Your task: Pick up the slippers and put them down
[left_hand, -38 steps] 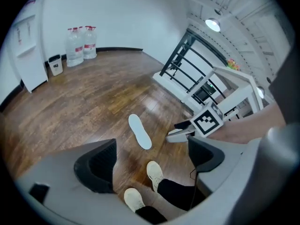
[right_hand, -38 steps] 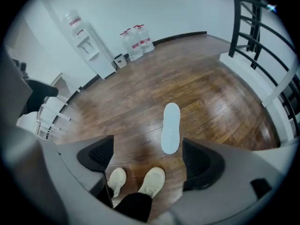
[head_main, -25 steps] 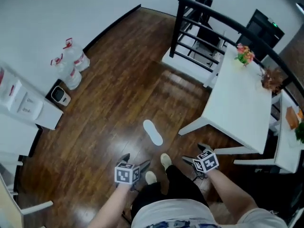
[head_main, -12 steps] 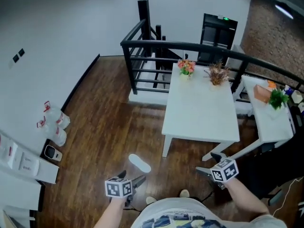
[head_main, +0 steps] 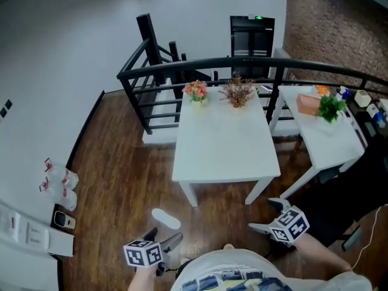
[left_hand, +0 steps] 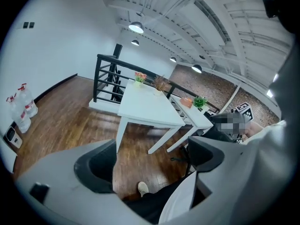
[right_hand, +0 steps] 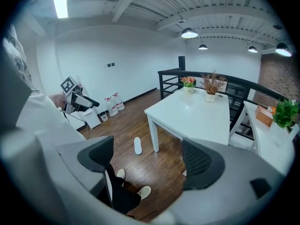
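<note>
One white slipper [head_main: 165, 218] lies flat on the dark wood floor, near the front left leg of the white table [head_main: 225, 144]. It also shows small and far off, between the jaws, in the right gripper view [right_hand: 137, 145]. My left gripper [head_main: 165, 236] hangs just this side of the slipper, apart from it, open and empty [left_hand: 150, 161]. At the lower right, my right gripper [head_main: 265, 214] is open too, with nothing between its fingers [right_hand: 147, 161]. The person's own shoes [right_hand: 144, 191] stand below.
A second white table [head_main: 327, 138] with a green plant stands at the right. A black railing [head_main: 200, 65] runs behind both tables. Water bottles [head_main: 60, 183] and a white cabinet [head_main: 30, 238] line the left wall. Flower pots [head_main: 196, 91] sit on the near table.
The head view has swung up from the floor to the tables and railing. Both grippers have risen, still empty. The slipper has stayed on the floor.
</note>
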`<state>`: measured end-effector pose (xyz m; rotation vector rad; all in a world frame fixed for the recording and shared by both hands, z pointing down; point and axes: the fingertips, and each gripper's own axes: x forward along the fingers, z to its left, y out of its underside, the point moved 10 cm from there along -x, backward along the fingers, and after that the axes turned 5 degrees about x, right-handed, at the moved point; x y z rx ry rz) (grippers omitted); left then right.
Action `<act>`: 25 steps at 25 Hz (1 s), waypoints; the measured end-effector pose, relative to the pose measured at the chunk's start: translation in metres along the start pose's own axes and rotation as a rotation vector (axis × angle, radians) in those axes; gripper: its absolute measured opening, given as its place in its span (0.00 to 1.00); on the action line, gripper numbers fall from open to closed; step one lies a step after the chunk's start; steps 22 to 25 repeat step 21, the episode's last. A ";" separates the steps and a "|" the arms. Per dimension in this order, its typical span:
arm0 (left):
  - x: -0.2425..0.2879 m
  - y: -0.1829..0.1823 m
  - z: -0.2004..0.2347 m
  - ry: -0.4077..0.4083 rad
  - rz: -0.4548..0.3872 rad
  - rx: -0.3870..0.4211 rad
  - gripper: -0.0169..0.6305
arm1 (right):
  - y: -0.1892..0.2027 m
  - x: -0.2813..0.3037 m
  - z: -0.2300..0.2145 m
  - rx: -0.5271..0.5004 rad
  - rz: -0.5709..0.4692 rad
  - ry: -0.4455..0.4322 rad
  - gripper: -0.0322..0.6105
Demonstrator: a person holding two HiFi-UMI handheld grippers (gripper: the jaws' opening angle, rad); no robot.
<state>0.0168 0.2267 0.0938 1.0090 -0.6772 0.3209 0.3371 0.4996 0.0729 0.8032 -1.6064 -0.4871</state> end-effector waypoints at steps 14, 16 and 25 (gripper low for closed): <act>0.049 -0.028 -0.079 0.014 0.050 0.123 0.77 | 0.037 -0.058 -0.049 0.040 -0.060 0.015 0.79; 0.052 -0.031 -0.085 0.018 0.051 0.133 0.77 | 0.041 -0.061 -0.052 0.043 -0.059 0.016 0.79; 0.061 -0.028 -0.101 0.031 0.057 0.148 0.77 | 0.048 -0.071 -0.060 0.039 -0.065 0.025 0.79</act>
